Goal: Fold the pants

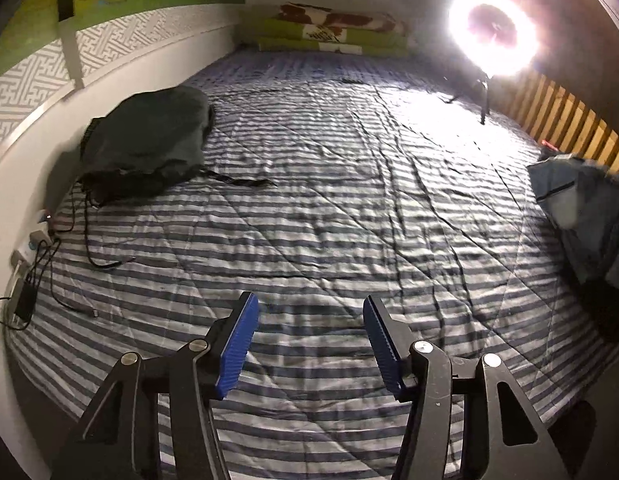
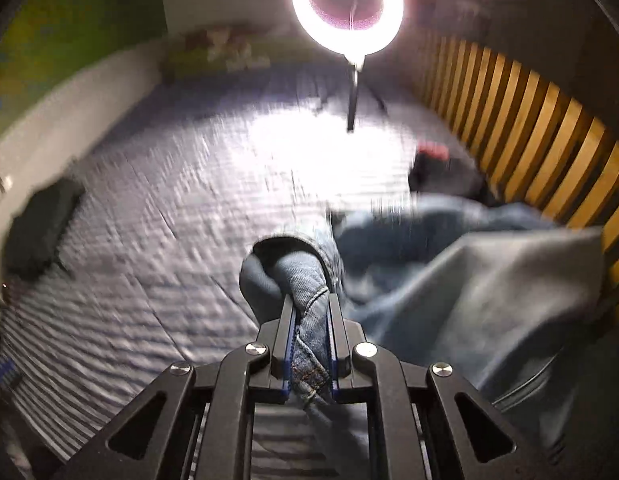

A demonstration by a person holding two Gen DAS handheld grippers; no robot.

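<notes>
left gripper (image 1: pixel 311 344): fingers spread wide, empty | right gripper (image 2: pixel 312 336): fingers clamped, gripping

Ring light (image 1: pixel 494 32) (lit), black bag (image 1: pixel 145 148)

On the bed (image 1: pixel 329 200), your pants (image 2: pixel 449 280) lie right, a bag (image 1: pixel 145 144) left, the ring light (image 1: pixel 493 32) behind the pants.

Wide bare stretch of striped quilt (image 1: pixel 329 200) mid-bed, free to pass. Dark bag (image 1: pixel 145 144) and cables (image 1: pixel 69 248) crowd the left wall side. Ring light (image 1: pixel 493 32) stands far right; slat rail (image 2: pixel 529 128) and heaped jeans (image 2: pixel 469 280) block the right.
</notes>
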